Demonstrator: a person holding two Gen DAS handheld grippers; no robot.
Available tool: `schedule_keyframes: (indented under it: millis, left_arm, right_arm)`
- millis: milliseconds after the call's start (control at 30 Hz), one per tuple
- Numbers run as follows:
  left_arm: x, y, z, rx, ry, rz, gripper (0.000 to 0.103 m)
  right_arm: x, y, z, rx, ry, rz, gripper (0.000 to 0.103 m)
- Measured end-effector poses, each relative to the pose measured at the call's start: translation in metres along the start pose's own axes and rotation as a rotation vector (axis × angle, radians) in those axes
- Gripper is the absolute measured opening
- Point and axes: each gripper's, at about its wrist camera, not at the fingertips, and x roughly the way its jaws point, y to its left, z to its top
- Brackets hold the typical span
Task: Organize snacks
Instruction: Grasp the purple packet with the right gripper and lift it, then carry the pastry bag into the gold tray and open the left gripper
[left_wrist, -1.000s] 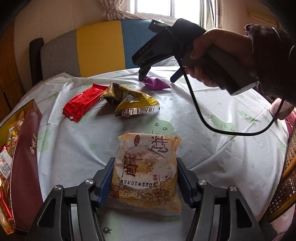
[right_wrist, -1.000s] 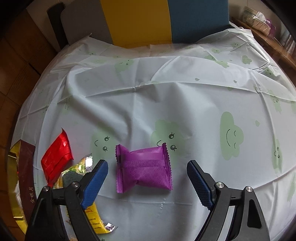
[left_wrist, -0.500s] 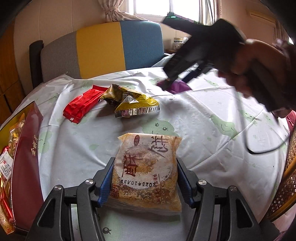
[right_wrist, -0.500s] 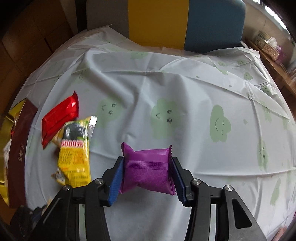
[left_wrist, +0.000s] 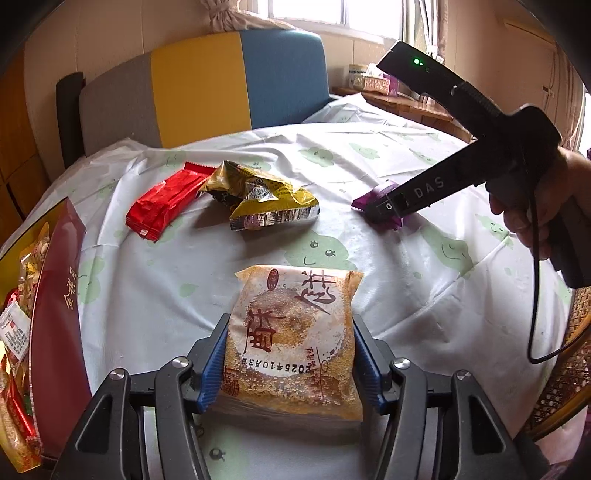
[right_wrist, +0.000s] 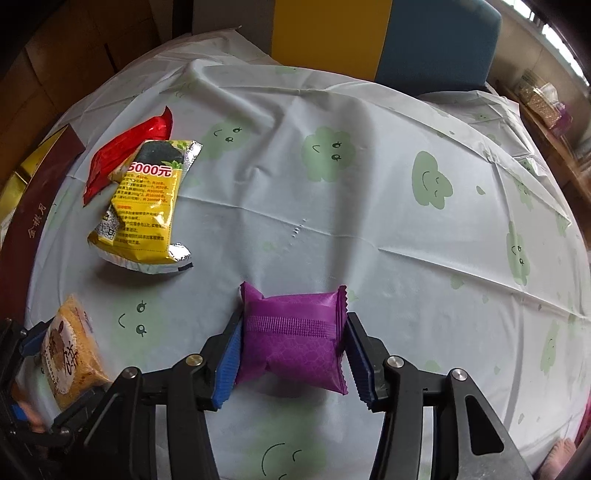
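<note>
**A:** While both grippers point down at the table, start close in: the left gripper (left_wrist: 290, 363) has the orange cake packet (left_wrist: 291, 343) squeezed between its blue pads, the jaws easing inward on it. The packet lies flat on the tablecloth (left_wrist: 406, 295), its near half between the fingers, its far half jutting out past the tips.

**B:** And over on the other side, the right gripper (right_wrist: 293, 354) has the purple packet (right_wrist: 295, 339) between its jaws. Both pads sit against the packet's sides, so it is gripped, though the jaws are easing slightly apart. Whether it is off the cloth, I can't tell.

**A:** Beyond the left jaws, ahead and a touch to the left, there's the crumpled yellow bag (left_wrist: 258, 203), and touching its left side the red packet (left_wrist: 166, 201).

**B:** From the right jaws those two sit well off to the left and farther out, the yellow bag overlapping the red one's edge.

**A:** Hard left of the left jaws, the dark red box (left_wrist: 55, 332) stands at the table's edge with more snacks packed inside it.

**B:** The person's hand (left_wrist: 535, 206) grips the right gripper's handle, up to the right of the left jaws. Farthest out, past the table, the grey, yellow and blue chair back (left_wrist: 207, 88).
</note>
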Motion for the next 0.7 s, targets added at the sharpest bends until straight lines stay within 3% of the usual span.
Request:
schedule_keyframes:
  millis: [133,367,533,700]
  left_arm:
    - [-0.012,0.006,0.002,-0.051,0.031,-0.037,0.061]
    - [-0.076,0.049,0.018,-0.215,-0.055,-0.090,0.061]
    - [-0.120,0.121,0.028,-0.360,-0.118,0.006,0.061]
    - [-0.121,0.214,0.020,-0.544,-0.030,0.175,0.061]
  right_arm:
    - [0.001,-0.001,-0.003,-0.010,-0.005,-0.002,0.053]
    - [0.000,0.003,-0.003,-0.018,-0.008,-0.011,0.053]
    - [0.000,0.005,-0.003,-0.023,-0.008,-0.016,0.053]
    - [0.000,0.006,-0.002,-0.027,-0.006,-0.021,0.053]
